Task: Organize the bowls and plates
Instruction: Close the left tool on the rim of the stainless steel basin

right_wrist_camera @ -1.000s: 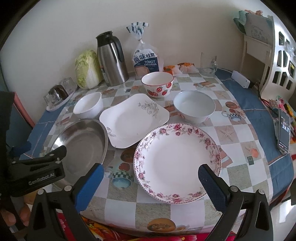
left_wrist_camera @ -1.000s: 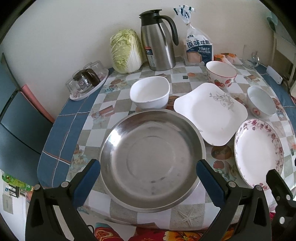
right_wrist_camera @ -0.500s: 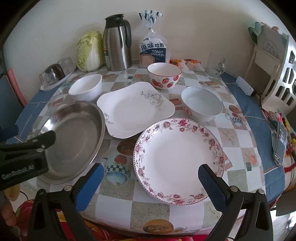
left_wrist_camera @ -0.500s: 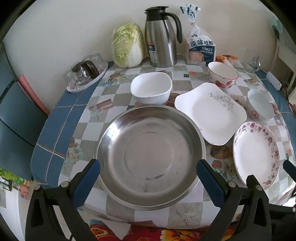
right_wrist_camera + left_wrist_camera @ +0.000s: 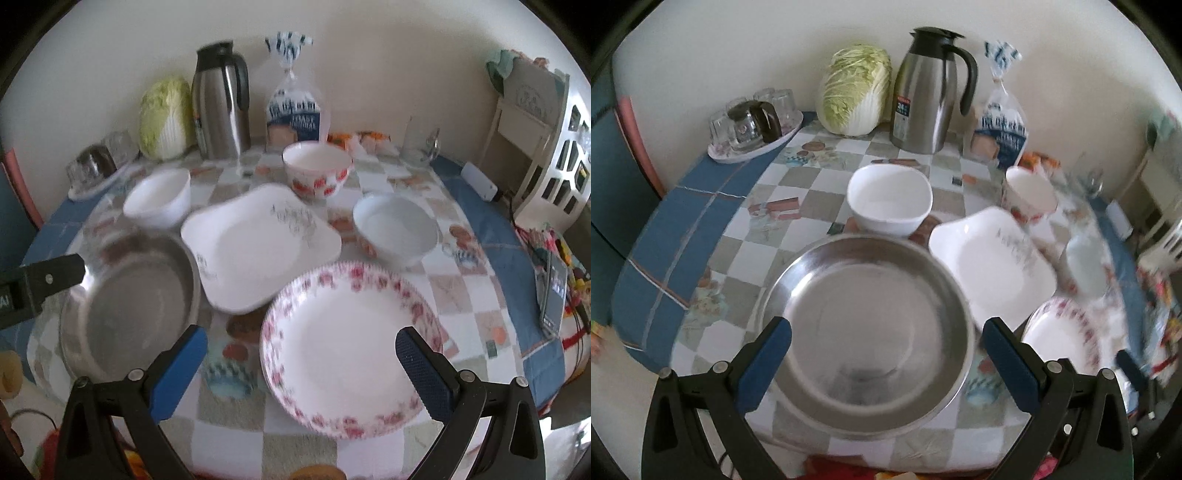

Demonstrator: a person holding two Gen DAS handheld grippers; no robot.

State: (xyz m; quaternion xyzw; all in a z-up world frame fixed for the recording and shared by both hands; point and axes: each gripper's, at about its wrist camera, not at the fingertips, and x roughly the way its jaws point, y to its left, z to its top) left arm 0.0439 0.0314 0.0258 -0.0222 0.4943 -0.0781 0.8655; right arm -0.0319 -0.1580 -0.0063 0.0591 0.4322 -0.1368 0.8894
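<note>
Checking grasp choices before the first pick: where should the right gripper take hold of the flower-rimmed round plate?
On the near rim of the flower-rimmed plate, coming in low from the table's front edge. It lies flat and shallow, wider than the open right gripper, so only its thin raised lip fits between the fingers, one above and one below.

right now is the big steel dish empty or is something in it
Empty: the steel dish shows only its bare shiny bottom in both wrist views, nothing stacked inside.

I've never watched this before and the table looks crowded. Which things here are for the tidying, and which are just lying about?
For the job:
steel dish
square white plate
floral plate
plain white bowl
strawberry bowl
pale bowl

Just lying about:
cabbage
thermos jug
toast bag
tray of glasses
</note>
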